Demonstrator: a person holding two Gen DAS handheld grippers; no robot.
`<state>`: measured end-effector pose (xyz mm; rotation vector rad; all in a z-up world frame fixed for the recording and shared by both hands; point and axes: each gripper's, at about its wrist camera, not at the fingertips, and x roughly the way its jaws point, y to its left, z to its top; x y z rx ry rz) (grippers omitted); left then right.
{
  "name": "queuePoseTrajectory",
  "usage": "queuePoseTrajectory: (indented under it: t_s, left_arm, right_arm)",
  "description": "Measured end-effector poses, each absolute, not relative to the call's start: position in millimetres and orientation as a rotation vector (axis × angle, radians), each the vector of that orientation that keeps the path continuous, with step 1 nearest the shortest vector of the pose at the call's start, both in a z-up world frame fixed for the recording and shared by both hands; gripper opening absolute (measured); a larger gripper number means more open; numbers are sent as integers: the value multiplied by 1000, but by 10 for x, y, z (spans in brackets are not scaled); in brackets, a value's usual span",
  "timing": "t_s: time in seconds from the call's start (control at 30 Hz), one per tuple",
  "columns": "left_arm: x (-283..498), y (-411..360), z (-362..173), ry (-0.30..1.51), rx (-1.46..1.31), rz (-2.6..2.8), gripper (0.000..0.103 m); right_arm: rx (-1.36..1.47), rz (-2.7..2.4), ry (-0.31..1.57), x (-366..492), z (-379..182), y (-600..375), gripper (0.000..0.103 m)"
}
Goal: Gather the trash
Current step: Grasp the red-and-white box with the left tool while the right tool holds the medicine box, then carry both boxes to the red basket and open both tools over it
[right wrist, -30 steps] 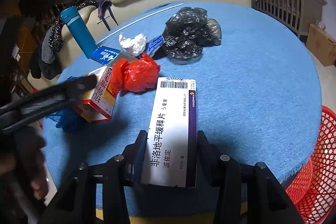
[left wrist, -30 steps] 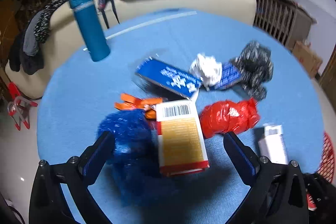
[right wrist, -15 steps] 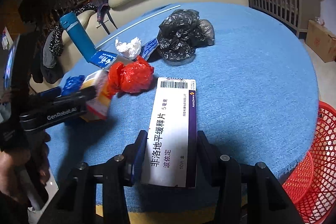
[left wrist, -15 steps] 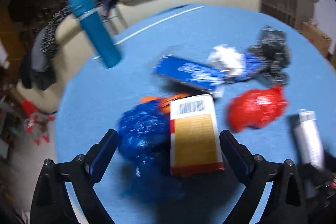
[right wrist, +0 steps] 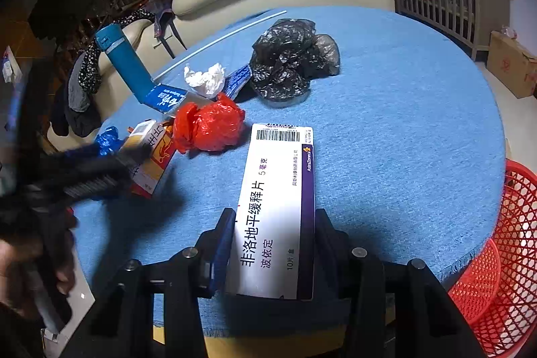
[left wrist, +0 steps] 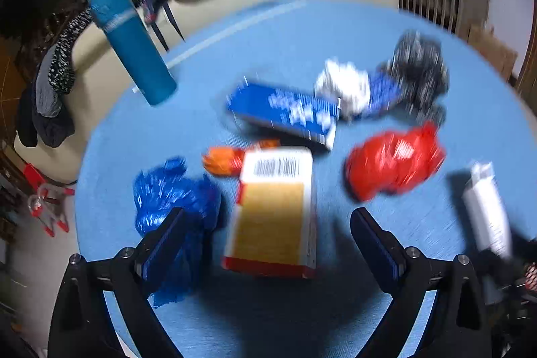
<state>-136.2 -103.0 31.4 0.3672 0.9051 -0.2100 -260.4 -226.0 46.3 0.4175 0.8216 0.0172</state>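
Right wrist view: right gripper (right wrist: 273,244) clamps the white box (right wrist: 277,210) at the table's (right wrist: 386,123) near edge. Left gripper (left wrist: 266,235) gapes wide around the yellow box (left wrist: 273,210), not touching.

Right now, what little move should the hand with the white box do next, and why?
Probably swing the white box over to the red basket and let go. The right gripper already has its jaws shut on the box, and the basket sits just past the blue table edge on that side. The left gripper is open over the yellow box.
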Motion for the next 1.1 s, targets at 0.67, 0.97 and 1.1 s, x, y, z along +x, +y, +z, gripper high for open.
queuePoseTrajectory:
  t_s: [0.67, 0.97, 1.1]
  left_arm:
    - [-1773, -1050, 732, 829, 176, -387, 46]
    - [-2035, -1563, 861, 780, 221, -529, 46]
    - [-2210, -1873, 912, 769, 251, -613, 46]
  right_arm:
    - [417, -18, 780, -2748, 591, -2373, 49]
    - [451, -148, 706, -3205, 772, -2828, 49]
    - [486, -248, 687, -3494, 746, -3185, 49]
